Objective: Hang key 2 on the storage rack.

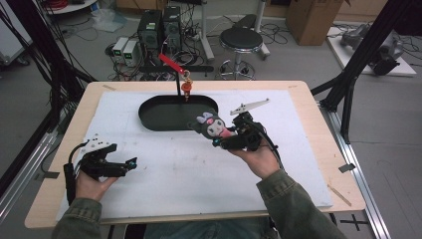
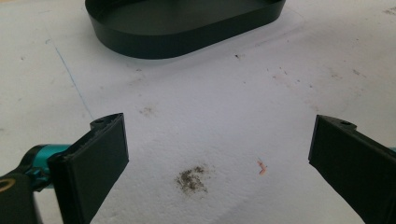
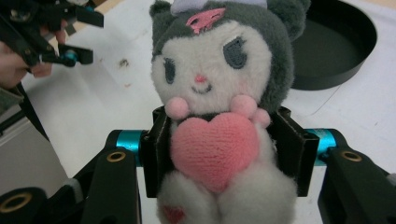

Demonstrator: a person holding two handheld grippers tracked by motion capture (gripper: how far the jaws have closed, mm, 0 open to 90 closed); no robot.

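Observation:
A grey and white plush toy with a pink heart on its belly sits between the jaws of my right gripper, which is shut on its body. In the high view the plush toy is held just off the near right rim of the black oval tray, with the right gripper behind it. My left gripper rests low at the near left of the white mat, open with nothing between its fingers. The black oval tray lies ahead of it.
A white foam mat covers the wooden table. A black post with a red arm and an orange hanging piece stands at the tray's far edge. Beyond the table are a stool, computers and cables. Stains mark the white foam mat.

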